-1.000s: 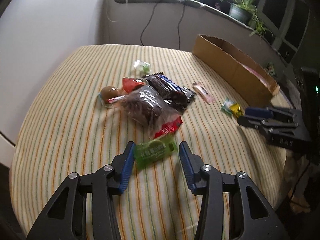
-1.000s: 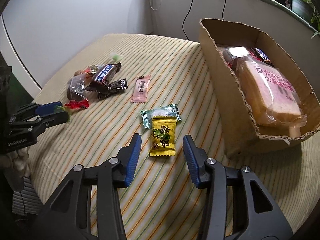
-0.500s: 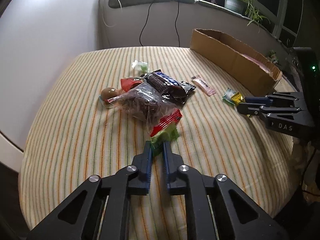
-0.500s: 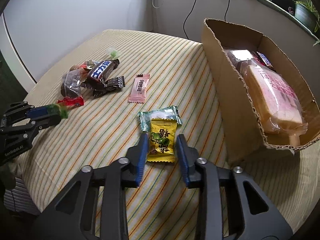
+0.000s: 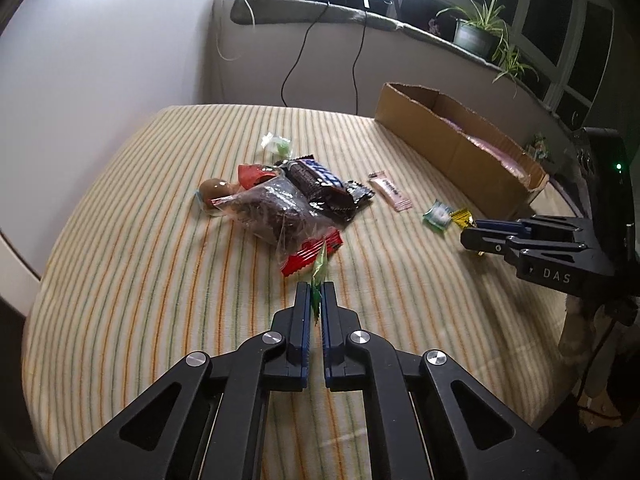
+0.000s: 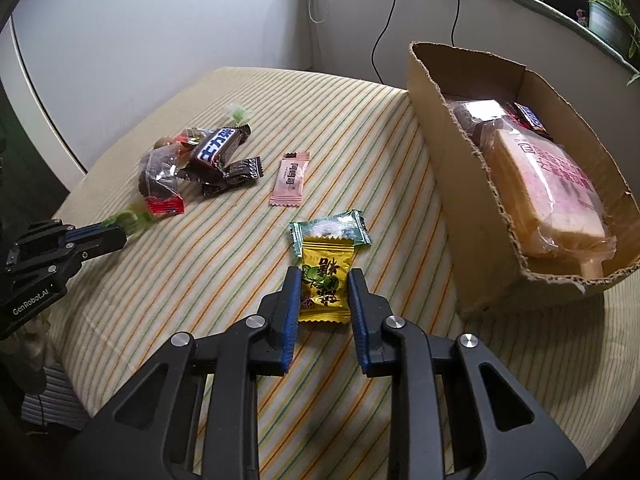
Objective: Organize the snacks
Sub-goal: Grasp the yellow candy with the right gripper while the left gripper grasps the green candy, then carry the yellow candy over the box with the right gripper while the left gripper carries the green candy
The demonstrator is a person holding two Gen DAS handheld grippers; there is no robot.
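My left gripper (image 5: 316, 292) is shut on a small green candy wrapper (image 5: 319, 276), which sticks up edgewise from between the blue pads; the right wrist view shows this wrapper (image 6: 128, 218) poking out past the left gripper (image 6: 116, 236). My right gripper (image 6: 324, 280) is shut on a yellow candy packet (image 6: 326, 264) that lies on the striped cloth (image 6: 224, 264). An open cardboard box (image 6: 452, 132) stands to the right with a bagged loaf (image 6: 548, 192) and other snacks in it.
A heap of snacks lies mid-cloth: a chocolate bar (image 5: 316, 176), a clear bag of dark pieces (image 5: 276, 212) and a red packet (image 5: 308, 256). A pink packet (image 6: 290, 180) and a green-white packet (image 6: 330, 228) lie nearer the box. Cables and plants line the sill.
Both grippers went from open to shut. The left closed on the green wrapper, which now stands edgewise; the right closed on the yellow packet's sides.
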